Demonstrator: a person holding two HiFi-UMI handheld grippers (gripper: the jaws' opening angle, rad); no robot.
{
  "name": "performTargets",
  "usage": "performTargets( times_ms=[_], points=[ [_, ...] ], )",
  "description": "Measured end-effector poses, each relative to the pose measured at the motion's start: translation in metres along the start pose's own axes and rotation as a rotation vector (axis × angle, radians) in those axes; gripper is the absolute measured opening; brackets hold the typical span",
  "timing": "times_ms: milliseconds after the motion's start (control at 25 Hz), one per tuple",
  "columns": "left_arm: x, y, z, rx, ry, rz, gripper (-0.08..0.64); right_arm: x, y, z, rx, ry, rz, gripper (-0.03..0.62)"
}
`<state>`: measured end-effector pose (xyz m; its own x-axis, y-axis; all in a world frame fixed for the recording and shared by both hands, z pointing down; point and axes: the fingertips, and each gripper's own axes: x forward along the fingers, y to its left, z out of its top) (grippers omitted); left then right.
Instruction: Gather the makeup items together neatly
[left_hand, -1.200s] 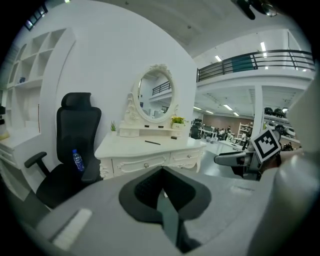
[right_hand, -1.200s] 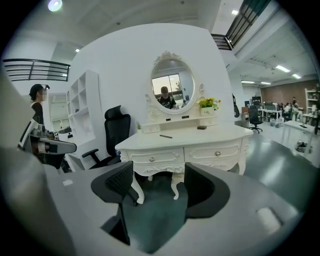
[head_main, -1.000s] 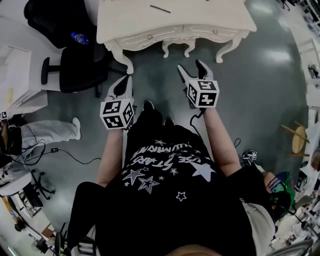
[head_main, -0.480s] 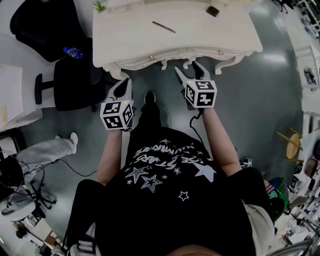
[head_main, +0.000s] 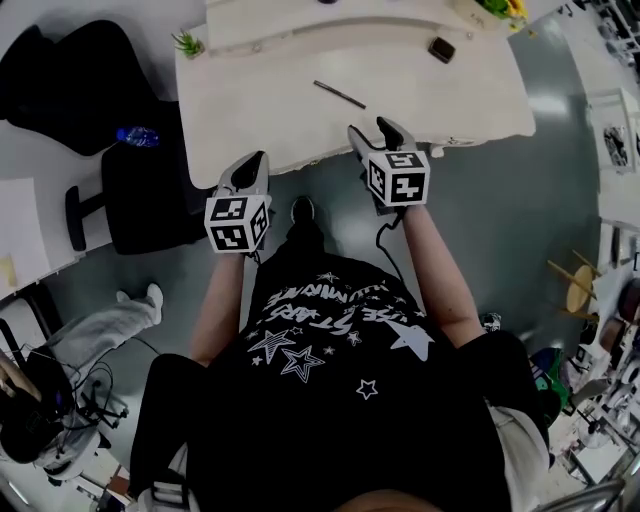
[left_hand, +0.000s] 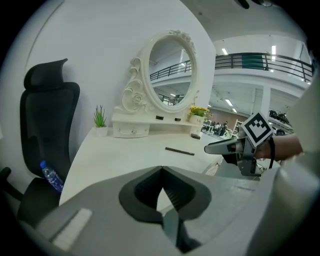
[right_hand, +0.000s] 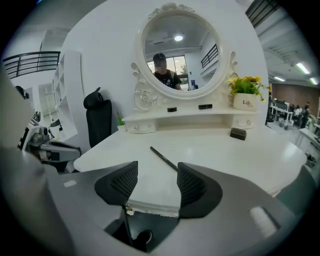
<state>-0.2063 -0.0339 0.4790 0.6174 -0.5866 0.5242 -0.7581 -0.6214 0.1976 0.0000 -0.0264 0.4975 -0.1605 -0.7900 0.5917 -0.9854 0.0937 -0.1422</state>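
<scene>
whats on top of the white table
A thin pencil, a small dark case, a mirror on a shelf holding two small dark items, a green plant and potted flowers. The right gripper covers part of the near edge.

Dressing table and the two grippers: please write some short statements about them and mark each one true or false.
1. The right gripper is open, with nothing between its jaws. True.
2. The left gripper holds the pencil. False: it is shut on nothing, and the pencil lies on the table.
3. The small dark case lies on the table, to the right of the pencil. True.
4. A water bottle stands on the table. False: the bottle is on the black chair.
</scene>
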Motion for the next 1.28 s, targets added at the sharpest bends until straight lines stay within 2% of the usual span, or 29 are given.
performTargets(
  times_ms=[240, 400, 800, 1040, 1280],
  points=[
    [0.038, 0.024, 0.013, 0.0, 0.04, -0.031, 0.002, 0.047, -0.018, 0.015, -0.076, 0.095, -0.025, 0.194],
    [0.053, 0.035, 0.017, 0.005, 0.058, -0.055, 0.002, 0.071, -0.021, 0.019, -0.148, 0.162, -0.025, 0.163],
    [0.078, 0.055, 0.02, 0.002, 0.09, -0.09, 0.002, 0.112, -0.007, 0.012, -0.329, 0.345, 0.083, 0.137],
    [0.085, 0.061, 0.022, 0.003, 0.095, -0.091, 0.002, 0.115, -0.01, 0.003, -0.36, 0.438, 0.109, 0.125],
    [0.087, 0.067, 0.019, 0.003, 0.102, -0.088, 0.002, 0.117, -0.005, -0.001, -0.385, 0.488, 0.157, 0.073]
  ],
)
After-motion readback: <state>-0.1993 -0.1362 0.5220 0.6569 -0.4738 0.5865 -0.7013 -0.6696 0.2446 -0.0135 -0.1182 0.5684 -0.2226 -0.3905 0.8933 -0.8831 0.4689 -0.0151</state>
